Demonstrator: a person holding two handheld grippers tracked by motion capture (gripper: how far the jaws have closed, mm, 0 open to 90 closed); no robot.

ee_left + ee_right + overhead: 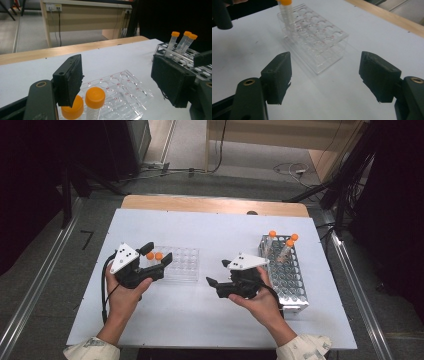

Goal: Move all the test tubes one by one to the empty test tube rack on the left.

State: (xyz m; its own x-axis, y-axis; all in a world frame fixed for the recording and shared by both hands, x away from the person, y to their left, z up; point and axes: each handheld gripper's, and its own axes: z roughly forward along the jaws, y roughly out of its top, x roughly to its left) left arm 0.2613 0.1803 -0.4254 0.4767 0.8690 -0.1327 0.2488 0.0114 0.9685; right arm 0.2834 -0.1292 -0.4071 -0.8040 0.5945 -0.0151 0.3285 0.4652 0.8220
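Note:
A clear plastic rack [182, 264] lies left of the table's middle and holds two orange-capped tubes [154, 256] at its left end. My left gripper [157, 254] hovers open around those tubes; in the left gripper view one orange-capped tube [94, 100] stands between its jaws, and the other [73, 110] sits just under the left jaw. My right gripper [218, 273] is open and empty to the right of the clear rack [314, 42], pointing left at it. A metal wire rack [285, 272] at the right holds three more orange-capped tubes [282, 245].
The white tabletop [210, 320] has a wooden strip [215, 205] along its far edge. Metal rails [357, 295] run along both sides. Cables lie on the floor [290, 170] behind the table.

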